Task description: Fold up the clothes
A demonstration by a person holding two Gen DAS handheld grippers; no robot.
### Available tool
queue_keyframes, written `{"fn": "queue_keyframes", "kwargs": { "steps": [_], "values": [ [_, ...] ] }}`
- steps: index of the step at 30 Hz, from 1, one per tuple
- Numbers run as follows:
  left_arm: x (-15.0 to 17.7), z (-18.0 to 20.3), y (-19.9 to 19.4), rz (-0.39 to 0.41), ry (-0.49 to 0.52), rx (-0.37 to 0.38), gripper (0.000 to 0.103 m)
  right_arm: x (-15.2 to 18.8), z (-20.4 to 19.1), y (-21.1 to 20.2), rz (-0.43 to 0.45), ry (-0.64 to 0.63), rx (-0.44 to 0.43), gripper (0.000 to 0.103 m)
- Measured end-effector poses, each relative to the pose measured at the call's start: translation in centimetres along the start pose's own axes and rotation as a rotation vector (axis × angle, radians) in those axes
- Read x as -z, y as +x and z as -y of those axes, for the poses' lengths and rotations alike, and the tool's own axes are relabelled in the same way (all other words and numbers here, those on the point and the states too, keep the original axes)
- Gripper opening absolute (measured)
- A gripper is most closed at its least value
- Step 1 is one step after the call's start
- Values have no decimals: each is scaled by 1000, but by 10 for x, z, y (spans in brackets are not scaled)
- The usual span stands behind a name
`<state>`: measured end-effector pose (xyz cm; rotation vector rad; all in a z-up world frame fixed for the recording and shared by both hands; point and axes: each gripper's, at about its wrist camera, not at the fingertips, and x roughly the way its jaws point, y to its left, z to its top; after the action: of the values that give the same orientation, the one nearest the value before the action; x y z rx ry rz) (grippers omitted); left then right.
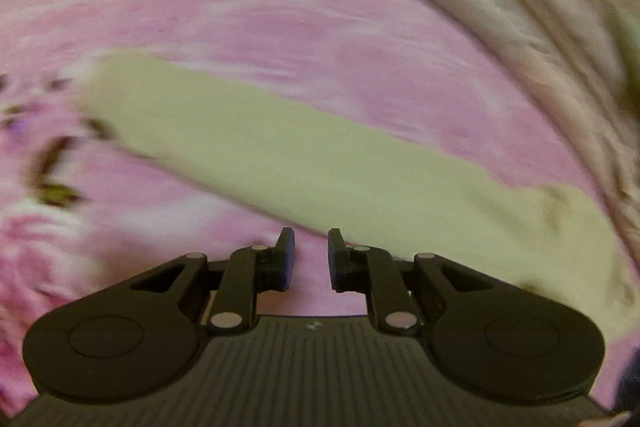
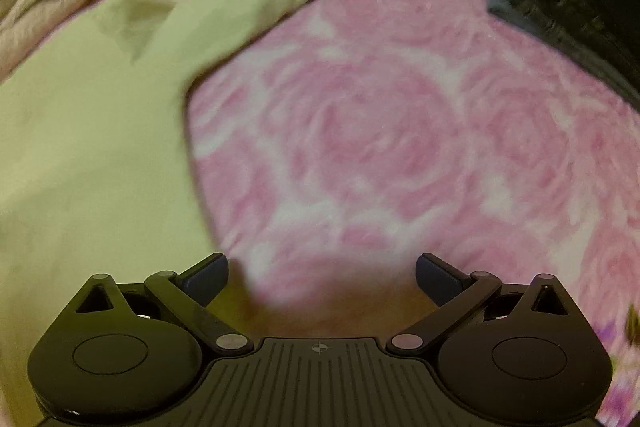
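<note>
dim warm light | heavy motion blur (both views) | fisheye-bent edges

I could read no text, label, brand or number in either view; only a small crosshair mark stood on the ribbed gripper body, centred just behind the two spread fingers.

A pink rose-patterned blanket beside a beige quilt.

Pale yellow-green garment on pink rose-patterned blanket
</note>
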<state>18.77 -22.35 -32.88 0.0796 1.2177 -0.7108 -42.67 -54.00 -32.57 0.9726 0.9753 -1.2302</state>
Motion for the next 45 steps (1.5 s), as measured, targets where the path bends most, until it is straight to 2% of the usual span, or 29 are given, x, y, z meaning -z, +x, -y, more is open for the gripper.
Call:
{"fn": "queue_keyframes", "kwargs": {
  "steps": [2,5,6,8,9,12,15,20,21,22,23,24,26,29,31,32,33,34,35,37,39,42,44,45],
  "values": [
    [11,34,-1,-1,7,87,13,-22,12,-2,44,-6,-18,102],
    [28,79,-1,-10,-19,171,14,-60,30,-3,109,7,-48,102],
    [34,92,-1,-8,-18,189,15,-77,41,0,127,45,-77,88],
    [46,116,1,-1,-7,219,15,-111,65,8,162,124,-137,67],
    [52,128,2,2,-1,233,15,-126,76,15,172,172,-151,67],
    [69,154,10,-2,30,223,15,-162,103,36,218,308,-196,67],
    [83,167,15,-28,3,203,15,-192,121,55,268,415,-264,67],
    [95,183,16,-41,-14,176,15,-225,124,88,307,492,-350,67],
    [96,186,17,-42,-12,171,15,-231,124,94,314,507,-367,54],
    [96,189,17,-43,-4,168,15,-238,125,101,322,522,-384,29],
    [97,192,17,-44,4,166,15,-241,122,100,302,479,-422,5],
    [98,196,17,-44,12,163,15,-241,114,94,323,416,-423,6],
    [98,202,18,-49,13,170,15,-229,92,65,385,191,-453,5],
    [100,211,20,-58,15,183,15,-182,54,16,438,-157,-484,5],
    [103,218,24,-70,20,195,15,-137,29,-7,387,-349,-485,6],
    [105,222,26,-79,21,199,15,-115,20,-10,328,-406,-490,7],
    [107,224,28,-89,21,204,15,-95,14,-8,243,-444,-499,32],
    [108,226,29,-98,21,208,15,-79,12,-6,189,-456,-471,55],
    [110,227,29,-102,22,213,15,-64,11,-4,138,-465,-440,94],
    [112,227,27,-109,26,218,15,-47,20,-12,159,-445,-412,94],
    [114,222,26,-110,27,207,15,-54,32,-16,176,-364,-432,90],
    [116,212,24,-108,-4,190,15,-87,27,-18,211,-296,-470,74],
    [120,207,21,-107,-33,189,15,-107,12,-19,249,-318,-482,73],
    [122,205,20,-108,-37,192,15,-109,-1,-19,241,-356,-496,72]
  ]
}}
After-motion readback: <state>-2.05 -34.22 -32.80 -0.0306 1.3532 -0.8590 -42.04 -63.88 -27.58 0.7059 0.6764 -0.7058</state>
